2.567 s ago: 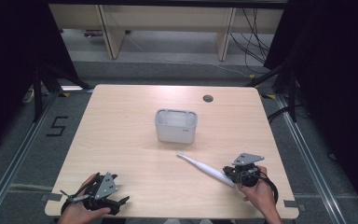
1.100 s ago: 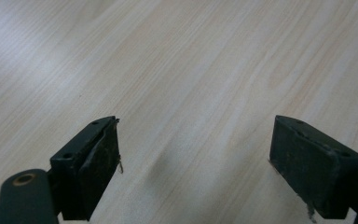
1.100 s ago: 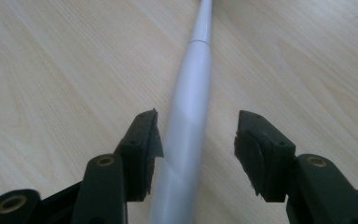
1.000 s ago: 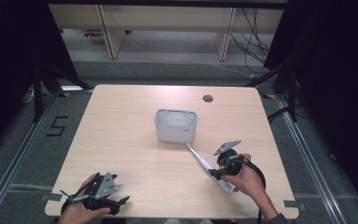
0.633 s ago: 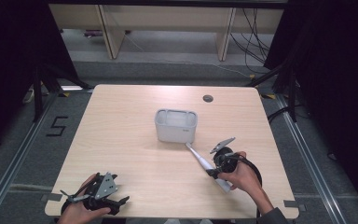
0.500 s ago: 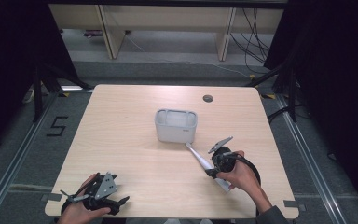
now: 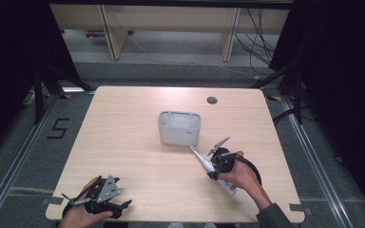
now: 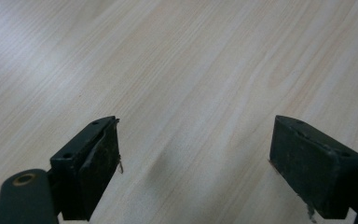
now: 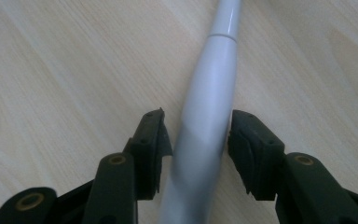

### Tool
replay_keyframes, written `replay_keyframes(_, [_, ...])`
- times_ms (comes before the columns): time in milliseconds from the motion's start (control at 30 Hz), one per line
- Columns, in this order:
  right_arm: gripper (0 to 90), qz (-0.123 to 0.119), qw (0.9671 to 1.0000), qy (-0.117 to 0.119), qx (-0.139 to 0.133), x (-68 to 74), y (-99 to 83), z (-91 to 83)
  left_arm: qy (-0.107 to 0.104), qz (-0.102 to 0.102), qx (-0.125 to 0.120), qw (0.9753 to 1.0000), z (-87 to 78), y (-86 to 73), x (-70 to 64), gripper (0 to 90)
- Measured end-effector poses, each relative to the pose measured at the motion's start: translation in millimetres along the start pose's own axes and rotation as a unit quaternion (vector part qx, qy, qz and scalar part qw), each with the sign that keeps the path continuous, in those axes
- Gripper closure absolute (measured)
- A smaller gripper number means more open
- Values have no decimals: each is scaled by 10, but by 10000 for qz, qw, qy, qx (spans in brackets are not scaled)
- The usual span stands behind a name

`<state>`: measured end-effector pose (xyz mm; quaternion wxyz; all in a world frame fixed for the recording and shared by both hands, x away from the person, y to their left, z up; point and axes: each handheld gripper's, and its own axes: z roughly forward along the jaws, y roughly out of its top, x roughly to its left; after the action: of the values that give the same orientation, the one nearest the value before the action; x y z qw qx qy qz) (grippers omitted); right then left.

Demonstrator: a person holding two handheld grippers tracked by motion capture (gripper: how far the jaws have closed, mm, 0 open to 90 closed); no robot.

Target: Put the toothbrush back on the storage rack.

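- The right gripper [image 7: 212,167] sits over the handle of a white electric toothbrush [image 7: 203,160] that lies on the wooden table [image 7: 133,123], just in front of and to the right of the grey holder [image 7: 179,127].
- In the right gripper view, the toothbrush [image 9: 209,107] runs up between the two black jaws. The jaws stand narrow on either side of its body, with a thin gap visible on each side, so whether they press it cannot be told.
- The toothbrush's thin neck points toward the grey holder, with its tip close to the holder's front right corner. Its thicker end lies under the person's right hand [image 7: 240,173], farther from the holder.
- The grey holder stands upright near the middle of the table, and its top is open.
- The left gripper [image 7: 123,205] rests in the person's left hand, well apart from the holder, at the table's near left edge.
- In the left gripper view, its jaws stand wide over bare wood and hold nothing.
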<state>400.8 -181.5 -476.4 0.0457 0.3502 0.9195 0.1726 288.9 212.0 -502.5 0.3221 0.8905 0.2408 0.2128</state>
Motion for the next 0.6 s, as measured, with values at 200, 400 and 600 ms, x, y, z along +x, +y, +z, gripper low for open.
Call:
replay_keyframes(200, [615,-33,9999,-7,148,-27,17,29,-11,0,-6,10000,0,1,-2,153])
replay_keyframes(400, [653,-167,9994,5,313,-14,47,40,-15,0,-4,10000,0,2,-3,154])
replay_keyframes(600, [657,-345,9979,-42,540,-3,108,50,-14,-2,-4,10000,1,1,-1,153])
